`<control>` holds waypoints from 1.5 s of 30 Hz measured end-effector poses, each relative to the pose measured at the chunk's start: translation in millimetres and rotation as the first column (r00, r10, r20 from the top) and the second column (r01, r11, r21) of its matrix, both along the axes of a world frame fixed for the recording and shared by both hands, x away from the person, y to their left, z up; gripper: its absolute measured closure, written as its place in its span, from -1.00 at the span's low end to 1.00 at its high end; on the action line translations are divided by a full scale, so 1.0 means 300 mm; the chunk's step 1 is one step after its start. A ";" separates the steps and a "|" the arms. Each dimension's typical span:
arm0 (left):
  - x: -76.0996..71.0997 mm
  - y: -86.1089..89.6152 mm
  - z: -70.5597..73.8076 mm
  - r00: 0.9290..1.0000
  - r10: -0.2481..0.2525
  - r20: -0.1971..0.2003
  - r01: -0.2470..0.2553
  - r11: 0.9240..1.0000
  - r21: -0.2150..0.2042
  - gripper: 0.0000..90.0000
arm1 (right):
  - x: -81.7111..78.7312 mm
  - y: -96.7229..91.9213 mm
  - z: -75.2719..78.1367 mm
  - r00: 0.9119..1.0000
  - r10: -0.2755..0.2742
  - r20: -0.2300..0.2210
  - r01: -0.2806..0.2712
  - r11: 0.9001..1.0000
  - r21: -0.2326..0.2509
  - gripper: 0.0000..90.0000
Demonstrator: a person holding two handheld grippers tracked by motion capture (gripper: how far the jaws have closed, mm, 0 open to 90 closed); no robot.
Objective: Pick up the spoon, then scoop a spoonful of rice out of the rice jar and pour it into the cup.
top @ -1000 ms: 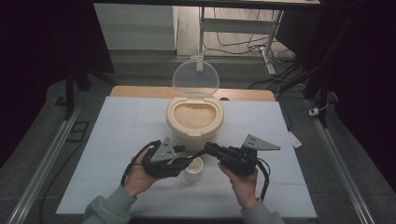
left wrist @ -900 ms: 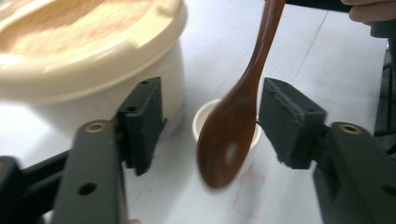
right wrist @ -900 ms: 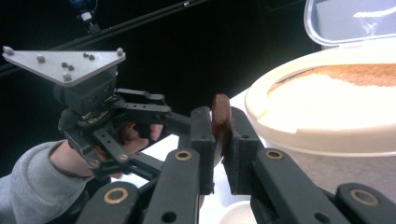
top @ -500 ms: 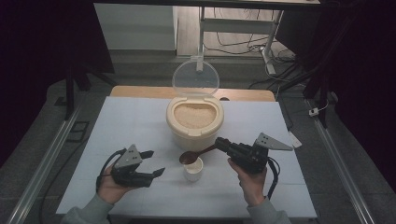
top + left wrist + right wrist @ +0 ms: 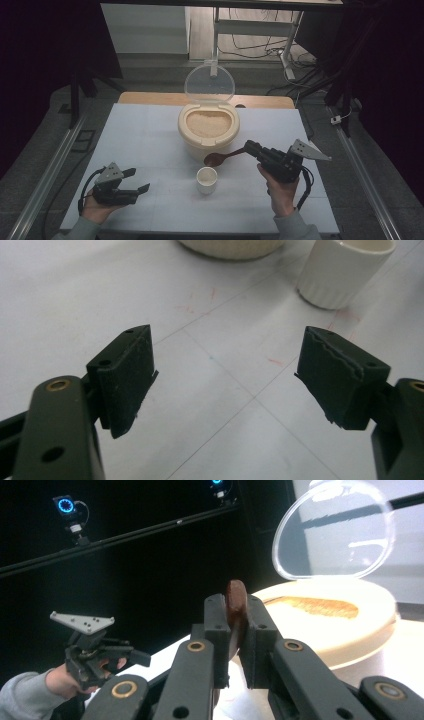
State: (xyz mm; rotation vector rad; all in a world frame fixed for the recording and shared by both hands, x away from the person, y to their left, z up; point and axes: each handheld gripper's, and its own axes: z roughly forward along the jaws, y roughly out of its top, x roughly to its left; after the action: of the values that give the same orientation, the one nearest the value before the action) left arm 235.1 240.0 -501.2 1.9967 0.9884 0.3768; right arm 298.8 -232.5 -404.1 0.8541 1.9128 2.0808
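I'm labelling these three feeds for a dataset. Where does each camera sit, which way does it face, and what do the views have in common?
High view: above the person's side, looking forward and down on the table; both forearms, the left gripper and the right gripper show.
Left gripper view: rides the left gripper, looking down at the table past its open fingers.
Right gripper view: rides the right gripper, looking level along fingers shut on the spoon; the left hand shows.
Shared: the cup and the rice bin appear in the high and left gripper views.

Brown spoon [image 5: 222,157], white cup [image 5: 207,179], cream container [image 5: 208,131] w/ clear lid [image 5: 209,83].
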 end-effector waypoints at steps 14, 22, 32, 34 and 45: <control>0.017 -0.014 -0.016 0.999 -0.005 -0.033 0.006 1.000 0.024 -0.56 | -0.002 -0.045 0.035 0.998 -0.046 0.035 0.044 0.998 0.051 0.84; 0.018 -0.013 -0.019 0.999 -0.004 -0.043 0.006 1.000 0.028 -0.57 | 0.031 -0.040 0.084 0.995 -0.079 0.064 0.073 0.994 0.086 0.84; 0.021 -0.016 -0.028 0.998 -0.014 -0.056 0.016 0.999 0.036 -0.58 | 0.125 -0.019 0.136 0.987 -0.152 0.057 0.146 0.984 0.098 0.85; 0.023 -0.017 -0.031 0.998 -0.015 -0.060 0.017 0.999 0.036 -0.58 | 0.156 -0.007 0.149 0.984 -0.173 0.049 0.168 0.981 0.093 0.84; 0.028 -0.019 -0.037 0.997 -0.023 -0.076 0.026 0.999 0.041 -0.59 | 0.218 0.036 0.176 0.970 -0.234 0.065 0.234 0.972 0.012 0.85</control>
State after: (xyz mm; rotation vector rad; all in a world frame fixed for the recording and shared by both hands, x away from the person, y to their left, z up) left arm 243.5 234.1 -512.3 2.0724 1.0094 0.3126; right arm 364.2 -221.7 -351.1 0.9493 1.6844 1.9486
